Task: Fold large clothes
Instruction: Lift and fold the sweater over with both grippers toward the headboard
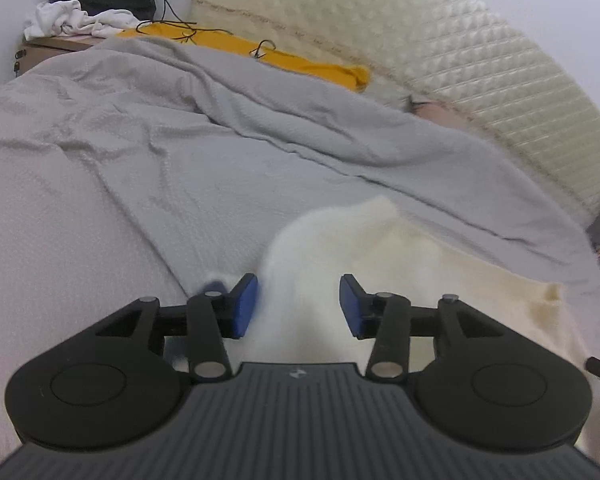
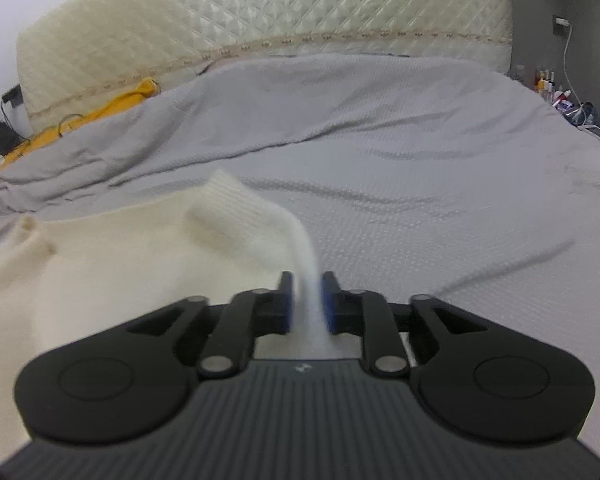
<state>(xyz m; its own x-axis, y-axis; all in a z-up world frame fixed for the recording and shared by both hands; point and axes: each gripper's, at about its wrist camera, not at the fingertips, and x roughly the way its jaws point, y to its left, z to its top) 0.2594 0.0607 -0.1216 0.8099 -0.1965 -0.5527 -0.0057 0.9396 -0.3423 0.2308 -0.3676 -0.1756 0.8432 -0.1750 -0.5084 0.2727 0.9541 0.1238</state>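
**Cream sweater mid-fold on the grey bed**

Bedroom setup: a big bed under a rumpled grey textured bedspread (image 2: 420,168), with a cream quilted headboard (image 2: 260,20) along the back and a yellow cloth (image 1: 300,60) bunched at its foot. Off in the corner there's a heap of white and black laundry (image 1: 88,8), probably waiting its turn.

The thing being folded is a fluffy cream knit sweater (image 2: 80,280), lying on the near part of the bedspread. One ribbed end of it, which looks like a cuff or hem, arches up off the body.

The right gripper (image 2: 308,304) has its blue pads close either side of a thin blurred strip of that knit; they look to be just off the fabric, so I'd say it's letting go, not clamping. The left gripper (image 1: 298,306) stands wider apart, with the sweater's fuzzy edge in the gap, brushing one pad but not squeezed.

My guess: both ends were carried over together so the fold lands even, and this is the drop. Fluffy knit clings to pads, so it might drag on pull-away.
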